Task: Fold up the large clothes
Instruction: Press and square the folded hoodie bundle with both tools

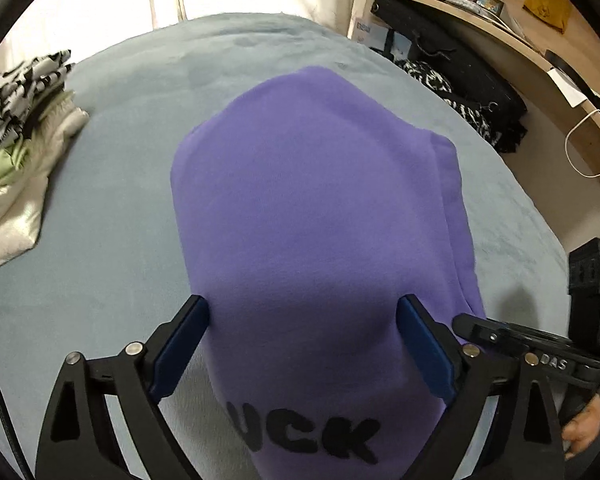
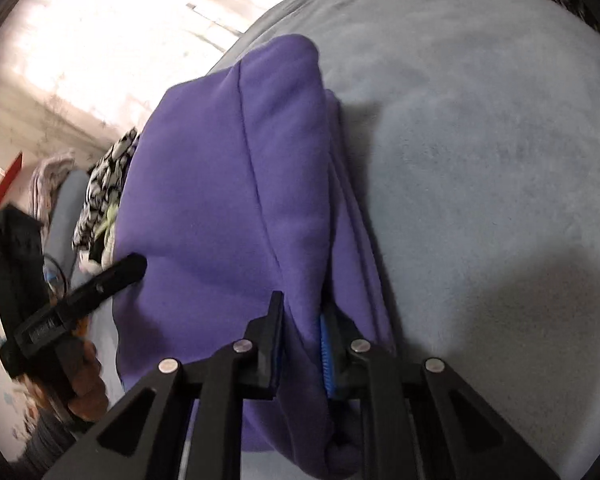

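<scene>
While the left claw (image 1: 302,346) gapes over the purple sweatshirt (image 1: 312,200), the right claw (image 2: 304,344) pinches its edge.

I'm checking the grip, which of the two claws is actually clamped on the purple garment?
The right claw: its pads pinch the purple garment at its edge. The left claw stands wide open over it.

a home bedroom: grey-blue bed (image 1: 140,220), piled clothes (image 1: 16,120), cluttered wooden desk (image 1: 500,36).
</scene>
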